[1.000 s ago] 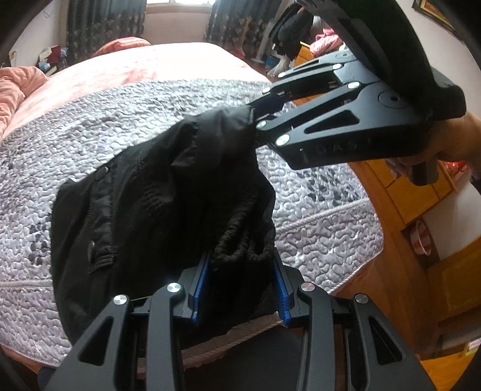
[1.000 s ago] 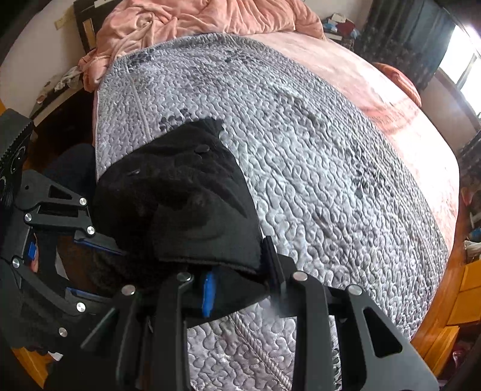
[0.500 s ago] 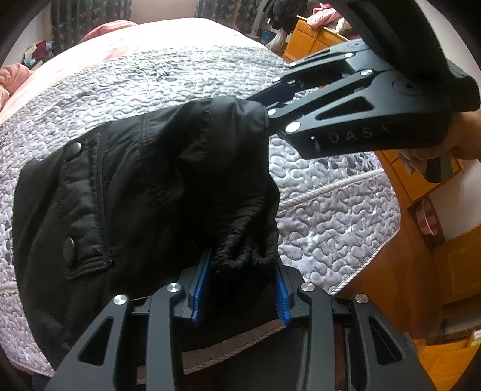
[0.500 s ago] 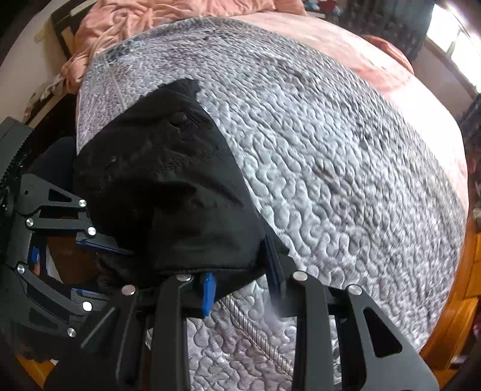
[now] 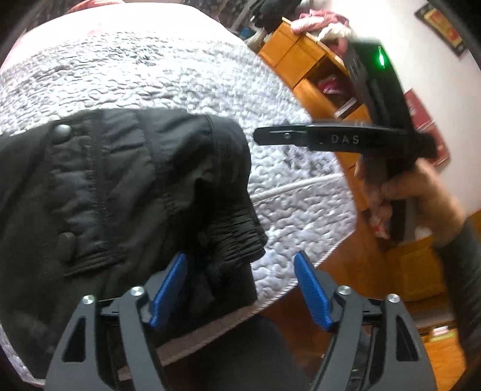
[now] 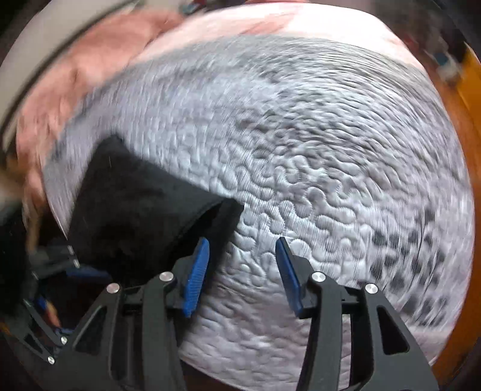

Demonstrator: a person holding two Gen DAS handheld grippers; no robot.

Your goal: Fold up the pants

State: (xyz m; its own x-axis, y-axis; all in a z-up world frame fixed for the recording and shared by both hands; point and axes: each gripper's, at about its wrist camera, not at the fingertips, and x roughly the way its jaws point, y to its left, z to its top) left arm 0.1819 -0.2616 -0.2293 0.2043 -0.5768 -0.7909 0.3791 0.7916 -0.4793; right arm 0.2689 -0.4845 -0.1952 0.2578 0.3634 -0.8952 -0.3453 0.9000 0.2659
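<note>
A grey quilted bedspread point(image 5: 156, 78) covered the bed. At two o'clock from it stood an orange wooden cabinet point(image 5: 303, 60) with pink and pale clothes point(image 5: 324, 25) heaped on top. A pink blanket point(image 6: 90, 57) lay blurred at eleven o'clock.

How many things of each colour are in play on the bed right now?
Black pants: 1
Black grippers, blue pads: 2, the left gripper and the right gripper, both opening off the cloth
Grey quilted cover: 1
Pink blanket: 1
Total: 5
</note>
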